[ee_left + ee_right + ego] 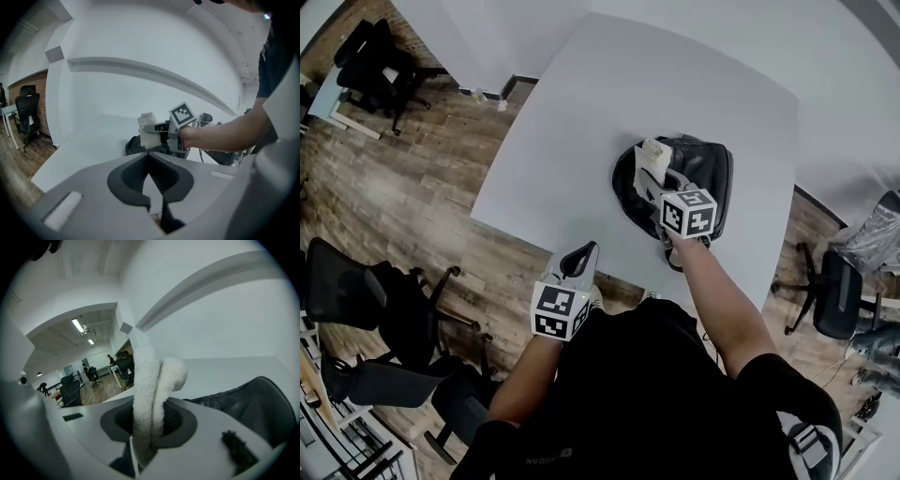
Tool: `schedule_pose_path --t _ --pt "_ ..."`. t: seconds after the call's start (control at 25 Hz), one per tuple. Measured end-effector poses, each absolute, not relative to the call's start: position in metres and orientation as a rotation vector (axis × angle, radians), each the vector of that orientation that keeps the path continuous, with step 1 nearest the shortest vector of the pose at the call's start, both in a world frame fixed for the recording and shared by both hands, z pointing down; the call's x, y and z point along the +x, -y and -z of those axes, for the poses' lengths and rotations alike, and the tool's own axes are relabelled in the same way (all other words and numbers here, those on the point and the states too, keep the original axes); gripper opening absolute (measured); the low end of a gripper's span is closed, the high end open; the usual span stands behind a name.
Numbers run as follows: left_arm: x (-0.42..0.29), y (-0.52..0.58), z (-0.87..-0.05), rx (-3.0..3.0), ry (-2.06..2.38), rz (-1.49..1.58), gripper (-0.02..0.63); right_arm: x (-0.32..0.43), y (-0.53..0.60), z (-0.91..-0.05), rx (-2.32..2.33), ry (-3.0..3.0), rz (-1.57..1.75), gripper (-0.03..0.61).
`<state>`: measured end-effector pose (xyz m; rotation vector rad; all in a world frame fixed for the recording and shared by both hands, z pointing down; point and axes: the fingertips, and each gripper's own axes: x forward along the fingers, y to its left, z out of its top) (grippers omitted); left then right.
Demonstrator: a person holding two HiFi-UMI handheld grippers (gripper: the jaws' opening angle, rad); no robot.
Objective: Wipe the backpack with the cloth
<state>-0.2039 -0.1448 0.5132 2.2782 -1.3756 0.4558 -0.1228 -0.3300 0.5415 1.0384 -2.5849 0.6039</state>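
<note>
A black backpack (705, 171) lies on the white table (609, 103), toward its near right side. My right gripper (660, 190) hovers over the backpack's left part, shut on a folded white cloth (652, 159) that sticks up from its jaws. The right gripper view shows the cloth (152, 390) pinched between the pads, with the backpack (255, 404) below and to the right. My left gripper (578, 261) hangs off the table's near edge, shut and holding nothing. In the left gripper view, the cloth (148, 130) and right gripper (158, 127) sit above the backpack (133, 145).
Black office chairs stand on the wooden floor at the left (366, 300) and far left (380, 61). Another chair (836, 292) is beyond the table's right edge. A white wall runs behind the table.
</note>
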Motion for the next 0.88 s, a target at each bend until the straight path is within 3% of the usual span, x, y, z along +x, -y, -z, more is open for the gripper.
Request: schedule_pose_path --t 0.88 --pt "-0.133 0.161 -0.508 2.433 1.171 -0.492 0.006 -0.030 0.328 -0.502 1.252 2.554 -0.541 0.086"
